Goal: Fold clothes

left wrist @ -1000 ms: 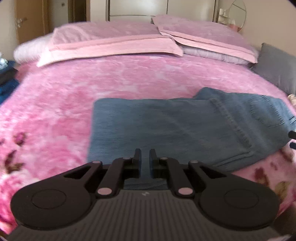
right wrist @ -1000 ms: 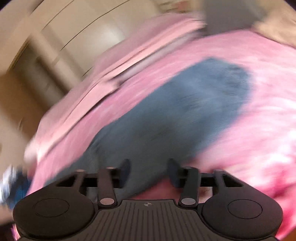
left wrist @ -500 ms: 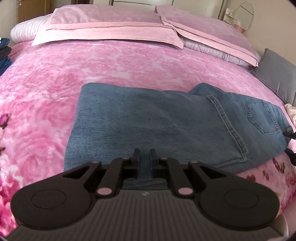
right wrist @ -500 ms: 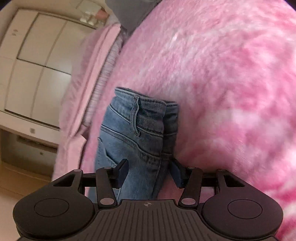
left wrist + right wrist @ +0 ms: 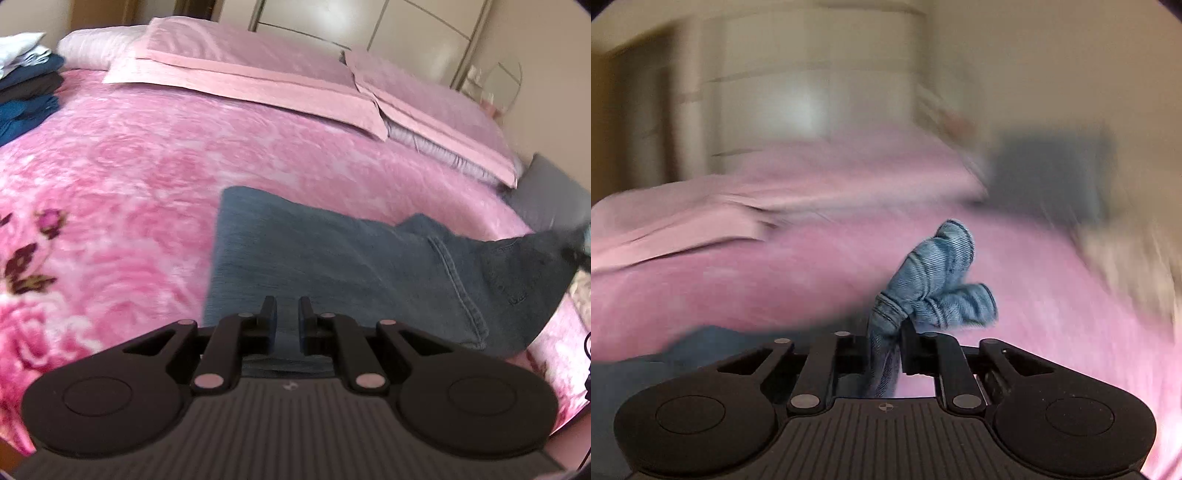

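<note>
Blue jeans (image 5: 332,254), folded lengthwise, lie across the pink bedspread (image 5: 147,177). My left gripper (image 5: 287,314) is at their near leg-end edge, its jaws nearly together with denim pinched between them. In the right wrist view, my right gripper (image 5: 886,332) has its jaws closing on the bunched waistband (image 5: 934,280), which sticks up between the fingers, lifted off the bed. The left wrist view shows that waist end (image 5: 528,258) raised at the far right, where the right gripper is only a dark blur. The right wrist view is motion-blurred.
Two pink pillows (image 5: 258,70) lie along the head of the bed, with a grey cushion (image 5: 546,192) at the right. A stack of folded dark and blue clothes (image 5: 26,88) sits at the bed's left edge. Wardrobe doors (image 5: 406,26) stand behind.
The right gripper has closed on the waistband, rolled, and lifted it off the bed. The left gripper stays pinched on the leg end and has rolled and shifted a little sideways.
</note>
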